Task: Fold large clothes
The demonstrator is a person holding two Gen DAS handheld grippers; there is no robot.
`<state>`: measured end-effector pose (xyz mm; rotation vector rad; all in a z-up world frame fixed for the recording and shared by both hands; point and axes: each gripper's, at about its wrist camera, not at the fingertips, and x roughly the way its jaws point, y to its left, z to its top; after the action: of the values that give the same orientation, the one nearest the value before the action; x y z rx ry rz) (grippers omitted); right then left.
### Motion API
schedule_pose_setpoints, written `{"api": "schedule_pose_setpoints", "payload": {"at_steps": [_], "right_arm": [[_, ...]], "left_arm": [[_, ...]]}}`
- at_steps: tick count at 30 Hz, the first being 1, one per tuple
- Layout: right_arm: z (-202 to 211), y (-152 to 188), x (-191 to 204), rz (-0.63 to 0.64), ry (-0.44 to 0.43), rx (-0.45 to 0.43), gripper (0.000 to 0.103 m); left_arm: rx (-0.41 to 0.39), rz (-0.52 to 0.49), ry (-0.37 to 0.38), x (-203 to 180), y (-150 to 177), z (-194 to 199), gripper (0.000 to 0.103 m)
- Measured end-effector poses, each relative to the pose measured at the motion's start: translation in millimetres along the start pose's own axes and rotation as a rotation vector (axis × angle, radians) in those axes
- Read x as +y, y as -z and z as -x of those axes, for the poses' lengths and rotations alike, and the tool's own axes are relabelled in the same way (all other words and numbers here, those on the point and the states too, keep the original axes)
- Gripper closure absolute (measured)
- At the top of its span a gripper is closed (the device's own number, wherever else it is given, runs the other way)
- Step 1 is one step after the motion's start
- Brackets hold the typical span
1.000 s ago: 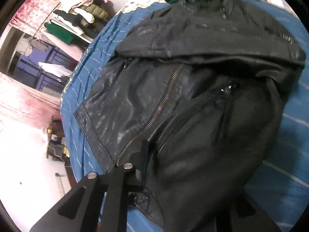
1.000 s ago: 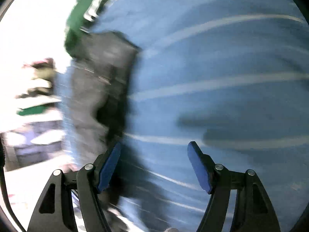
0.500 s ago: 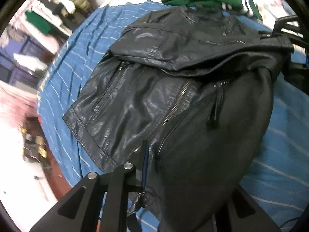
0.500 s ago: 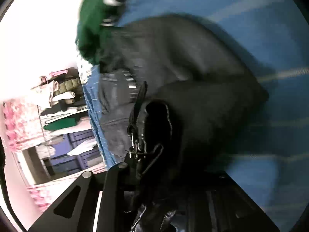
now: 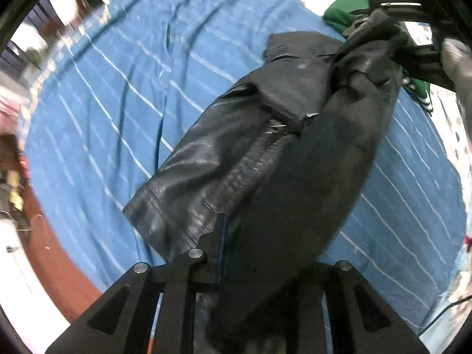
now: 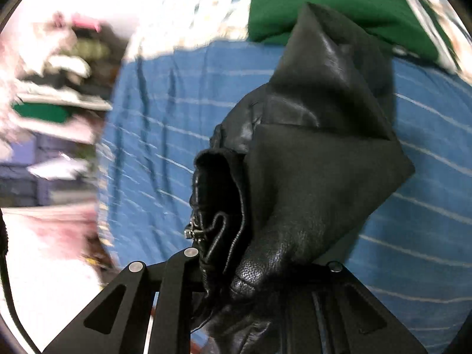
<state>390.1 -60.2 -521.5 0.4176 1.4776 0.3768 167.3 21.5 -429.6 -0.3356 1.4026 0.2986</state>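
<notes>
Above the blue sheet I hold the black jacket lifted, mid-fold. Left claw clenched on its hem; right claw clenched on its far end, near the green garment. Next, I judge: bring both ends together, lay flat.

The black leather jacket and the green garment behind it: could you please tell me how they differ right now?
The black leather jacket is shiny and gripped by the left gripper and right gripper; the green garment is matte and untouched. The jacket hangs stretched; the green garment lies flat. Both are over the blue striped sheet.
</notes>
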Motion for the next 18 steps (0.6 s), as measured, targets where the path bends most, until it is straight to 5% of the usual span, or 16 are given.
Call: {"api": "schedule_pose_setpoints", "payload": {"at_steps": [5,9,10,13,15,16,18], "right_arm": [[-77,-18,45,0.018,0.206,0.105,0.077],[-108,-27,59,0.028,0.247,0.149,0.049],[-109,-29,62,0.034,0.216,0.153,0.038],[-109,-40,74,0.061,0.031,0.159,0.034],[-96,-41,74,0.059,-0.149,0.185,0.034],[-83,-42,69,0.054,-0.200,0.169,0.034],[-58,-43,51,0.039,-0.223,0.116,0.034]], "left_arm": [[0.108,0.183,0.242,69,-25,-39,0.078],[0.118,0.351,0.382,113,-32,-42,0.075],[0.110,0.381,0.391,123,-32,-39,0.071],[0.053,0.412,0.330,140,-33,-25,0.064],[0.002,0.383,0.268,143,-34,-14,0.043],[-0.026,0.359,0.223,139,-36,-9,0.019],[-0.066,0.288,0.150,126,-39,-6,0.012]]}}
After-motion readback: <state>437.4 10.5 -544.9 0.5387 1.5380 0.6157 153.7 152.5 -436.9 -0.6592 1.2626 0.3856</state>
